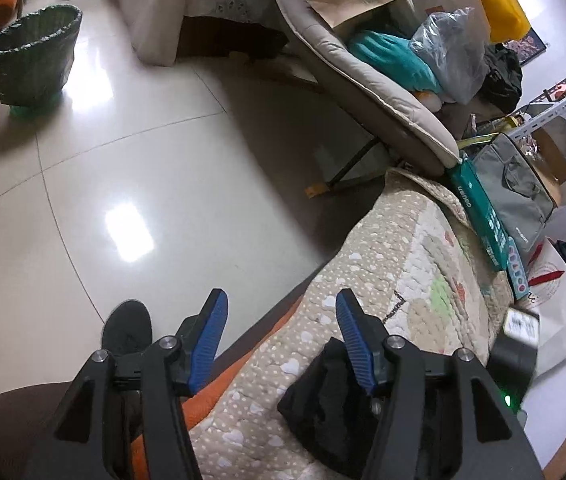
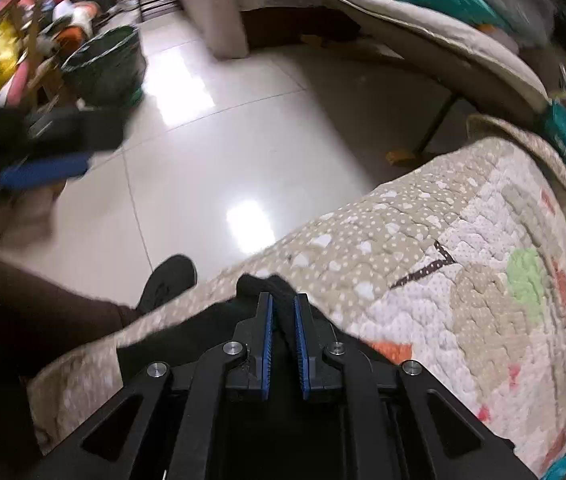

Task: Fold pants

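The black pants [image 2: 187,340] lie on a quilted beige cover [image 2: 423,264] with white dots. My right gripper [image 2: 283,300] is shut on a bunched fold of the pants near the cover's edge. In the left wrist view my left gripper [image 1: 281,304] is open and empty, held over the cover's edge; a bit of the black pants [image 1: 323,404] shows under its right finger. The left gripper also shows blurred at the far left of the right wrist view [image 2: 43,170].
Glossy tiled floor [image 1: 163,152] lies past the cover. A green bin [image 1: 35,56] stands far left. A reclined chair piled with bags and boxes [image 1: 383,52] stands ahead. A grey bag [image 1: 519,192] and boxes sit right. A black shoe [image 1: 127,332] is below.
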Available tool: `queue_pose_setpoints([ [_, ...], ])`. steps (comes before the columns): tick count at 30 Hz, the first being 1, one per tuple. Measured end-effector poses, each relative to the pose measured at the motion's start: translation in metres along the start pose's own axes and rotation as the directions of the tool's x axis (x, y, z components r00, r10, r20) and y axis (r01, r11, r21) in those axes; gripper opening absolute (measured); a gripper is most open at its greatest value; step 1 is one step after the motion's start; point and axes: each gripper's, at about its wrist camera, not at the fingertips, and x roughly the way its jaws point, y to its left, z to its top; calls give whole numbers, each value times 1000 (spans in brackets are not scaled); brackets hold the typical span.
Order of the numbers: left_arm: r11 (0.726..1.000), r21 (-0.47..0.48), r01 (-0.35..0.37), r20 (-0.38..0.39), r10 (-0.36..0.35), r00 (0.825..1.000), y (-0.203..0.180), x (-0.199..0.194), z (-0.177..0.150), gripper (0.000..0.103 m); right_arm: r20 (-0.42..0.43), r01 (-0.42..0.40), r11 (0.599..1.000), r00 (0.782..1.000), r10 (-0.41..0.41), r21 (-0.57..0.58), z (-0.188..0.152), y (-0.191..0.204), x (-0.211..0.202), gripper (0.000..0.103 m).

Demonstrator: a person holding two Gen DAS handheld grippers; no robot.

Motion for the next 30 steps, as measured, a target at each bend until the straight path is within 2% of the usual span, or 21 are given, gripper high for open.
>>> queue_pose_setpoints([
  [4, 1000, 8, -22, 5, 22, 1000, -1, 2, 0, 56, -6, 18, 999, 1000, -18, 48, 9, -2, 14, 15],
  [5, 999, 18, -34, 10, 34, 999, -2, 3, 0, 56, -5, 18, 997, 1000, -17, 74, 12, -6, 15, 22],
  [6, 999, 24, -42, 14, 42, 999, -2, 3, -1, 56, 1, 17, 995, 1000, -17, 103, 12, -10, 13, 34],
  [8, 997, 39, -62, 21, 61, 998, -3, 4, -1, 56, 55, 20, 983, 998, -30, 185, 13, -26, -2, 49],
  [9, 997, 43, -67, 23, 66, 998, -2, 4, -1, 56, 78, 18, 978, 996, -35, 210, 11, -33, -11, 53],
  [12, 996, 71, -62, 8, 61, 998, -5, 8, -3, 56, 109, 49, 960, 991, -82, 274, -11, -62, -40, 54],
  [16, 978, 207, -36, -31, 43, 999, -33, 17, -18, 56, 67, 197, 924, 971, -230, 327, -72, -90, -70, 55],
  [18, 943, 330, -39, -43, 56, 998, -57, 22, -34, 56, 31, 204, 903, 972, -233, 379, -104, -101, -74, 55],
  [20, 901, 432, -50, -52, 80, 995, -75, 30, -52, 56, -16, 177, 877, 982, -190, 447, -138, -106, -72, 55],
  [22, 832, 545, -104, -62, 163, 985, -88, 45, -74, 56, -76, 176, 839, 984, -160, 515, -172, -111, -70, 55],
  [24, 764, 622, -171, -78, 277, 958, -89, 66, -92, 56, -140, 192, 796, 981, -135, 574, -207, -120, -70, 56],
  [25, 749, 637, -184, -93, 311, 946, -87, 74, -98, 57, -153, 181, 765, 982, -109, 618, -229, -126, -74, 57],
  [26, 752, 632, -189, -87, 311, 947, -85, 76, -100, 58, -145, 162, 744, 985, -87, 648, -245, -130, -81, 58],
  [27, 752, 627, -204, -64, 311, 948, -85, 73, -100, 64, -125, 126, 728, 991, -57, 673, -259, -134, -90, 61],
  [28, 742, 633, -219, -46, 319, 947, -85, 72, -100, 67, -136, 127, 708, 990, -44, 694, -271, -137, -100, 61],
  [30, 753, 621, -217, -55, 319, 946, -82, 73, -98, 68, -253, 247, 669, 963, -90, 701, -292, -143, -113, 76],
])
